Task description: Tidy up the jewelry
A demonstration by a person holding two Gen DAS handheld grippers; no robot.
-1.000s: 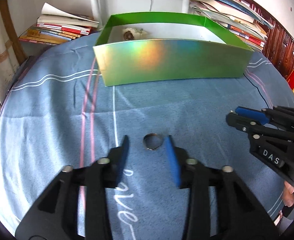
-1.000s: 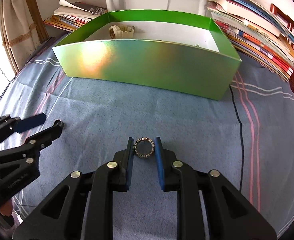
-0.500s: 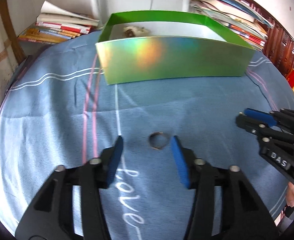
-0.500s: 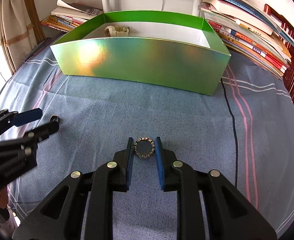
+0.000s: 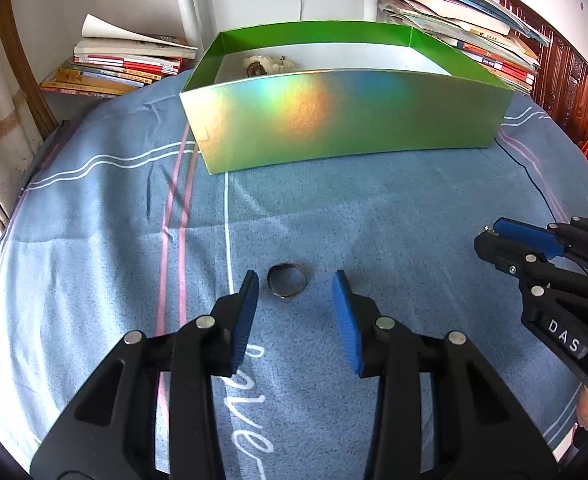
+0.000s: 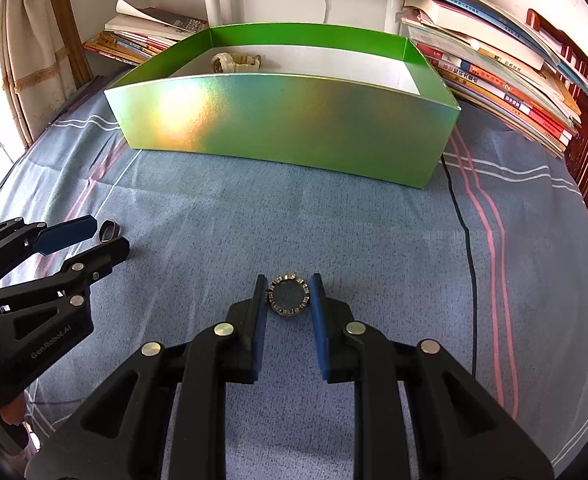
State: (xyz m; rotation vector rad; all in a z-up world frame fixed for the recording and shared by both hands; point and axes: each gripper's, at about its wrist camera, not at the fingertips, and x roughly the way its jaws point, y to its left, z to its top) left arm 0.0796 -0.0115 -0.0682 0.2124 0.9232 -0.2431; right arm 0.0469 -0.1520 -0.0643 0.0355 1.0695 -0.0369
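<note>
Now | left gripper (image 5: 295, 286): unclenched around ring (image 5: 287, 285) | right gripper (image 6: 288, 294): grasping studded ring (image 6: 288, 294)

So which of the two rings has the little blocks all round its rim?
The ring gripped in the right gripper; the one between the left gripper's open fingers is a plain band.

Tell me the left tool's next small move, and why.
Probably close the left tool a bit more on the plain ring. The ring lies on the blue cloth between the pads, nearer the left one, which do not yet press it. The jaws have just been closing.
</note>
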